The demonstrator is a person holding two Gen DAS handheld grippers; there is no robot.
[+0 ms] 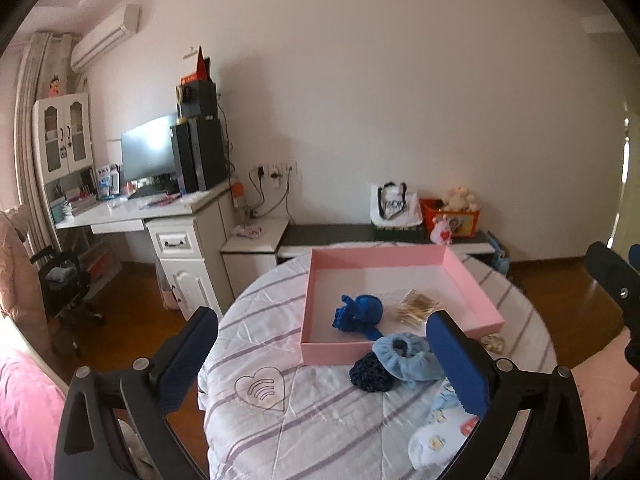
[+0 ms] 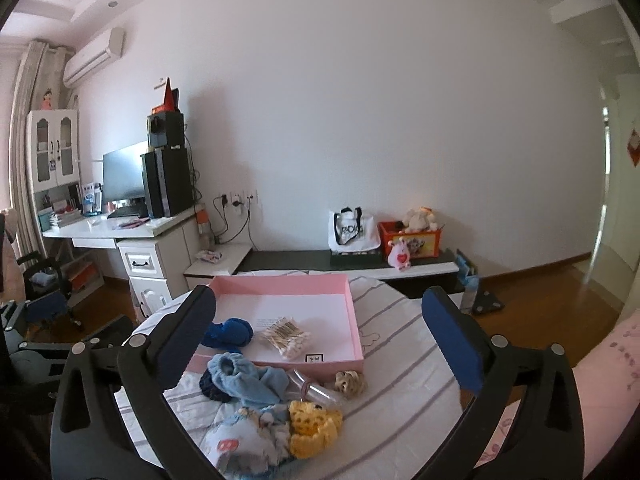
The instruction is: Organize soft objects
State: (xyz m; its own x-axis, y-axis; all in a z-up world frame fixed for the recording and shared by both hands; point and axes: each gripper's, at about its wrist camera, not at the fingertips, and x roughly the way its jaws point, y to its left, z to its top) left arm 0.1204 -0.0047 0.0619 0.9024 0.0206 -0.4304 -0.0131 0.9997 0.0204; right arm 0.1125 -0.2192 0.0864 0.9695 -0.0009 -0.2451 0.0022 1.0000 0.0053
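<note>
Here, both grippers are hanging wide apart and empty over a table of soft things.

From the left wrist, the left gripper [image 1: 332, 364] is standing with its blue pads spread, nothing between them pressing on either pad; the striped tablecloth [image 1: 280, 344] is lying under it. The pink tray [image 1: 384, 256] is sitting on the cloth, holding a dark blue knitted piece [image 1: 356, 314] and a bundle of cotton swabs [image 1: 416, 306]. Just in front of the tray's near wall a light blue fleece piece [image 1: 408, 358] is leaning on a dark navy scrunchie [image 1: 370, 374], and a pale printed sock [image 1: 436, 438] is lying nearer the camera. From the right wrist, the right gripper [image 2: 324, 344] is likewise gaping with nothing gripped; below it a yellow crocheted piece [image 2: 314, 426] is resting beside the sock, and a beige scrunchie [image 2: 350, 382] is lying by the tray's corner.
</note>
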